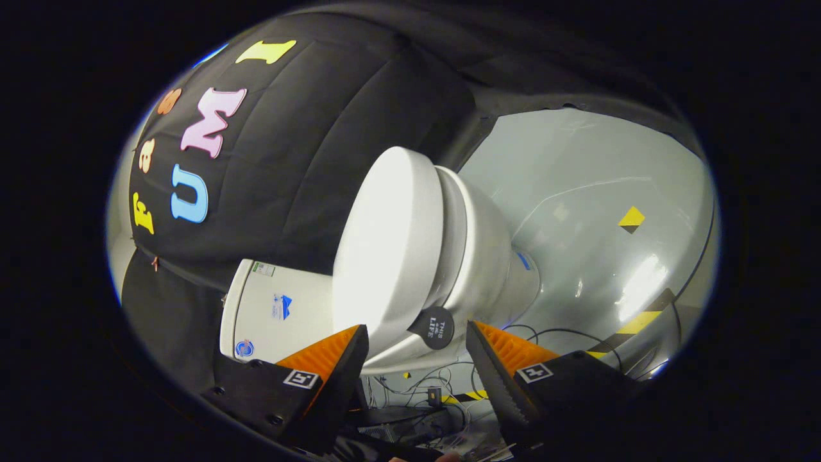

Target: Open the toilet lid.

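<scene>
1. Gripper [417, 350] is seen w/ orange-and-black fingers [333, 359] spread wide apart; nothing is held btwn them.
2. A dark round tab [434, 327] is seen just ahead of the gap, nearer the right finger, untouched.
3. The tab is fixed at the edge of the white toilet lid [385, 250], which is shown lying down on the seat [458, 237].
4. Bowl [500, 269] and tank [272, 311] are seen beyond, on grey floor [577, 192]; cables [442, 378] lie below.
</scene>
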`<action>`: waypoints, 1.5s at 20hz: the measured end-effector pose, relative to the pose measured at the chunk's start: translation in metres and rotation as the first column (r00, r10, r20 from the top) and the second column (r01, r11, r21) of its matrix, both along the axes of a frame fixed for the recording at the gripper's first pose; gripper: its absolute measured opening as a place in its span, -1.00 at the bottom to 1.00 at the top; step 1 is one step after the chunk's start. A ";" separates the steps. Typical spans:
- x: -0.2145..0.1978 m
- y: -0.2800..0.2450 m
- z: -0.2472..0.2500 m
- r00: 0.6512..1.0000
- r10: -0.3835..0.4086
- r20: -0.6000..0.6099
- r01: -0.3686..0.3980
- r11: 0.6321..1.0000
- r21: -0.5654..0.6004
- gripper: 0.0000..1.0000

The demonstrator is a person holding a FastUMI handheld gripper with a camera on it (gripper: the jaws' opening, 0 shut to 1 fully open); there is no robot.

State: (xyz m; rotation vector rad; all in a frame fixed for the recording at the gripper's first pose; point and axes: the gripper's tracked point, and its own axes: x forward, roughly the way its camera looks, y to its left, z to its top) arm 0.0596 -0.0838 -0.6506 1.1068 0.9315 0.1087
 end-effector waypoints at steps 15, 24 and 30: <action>0.010 0.023 -0.049 0.995 -0.004 -0.100 0.012 0.997 0.080 0.02; 0.021 0.052 -0.037 0.998 0.041 -0.045 -0.038 0.997 0.065 -0.65; 0.025 0.045 0.006 0.994 0.107 -0.005 -0.107 0.989 -0.099 -0.85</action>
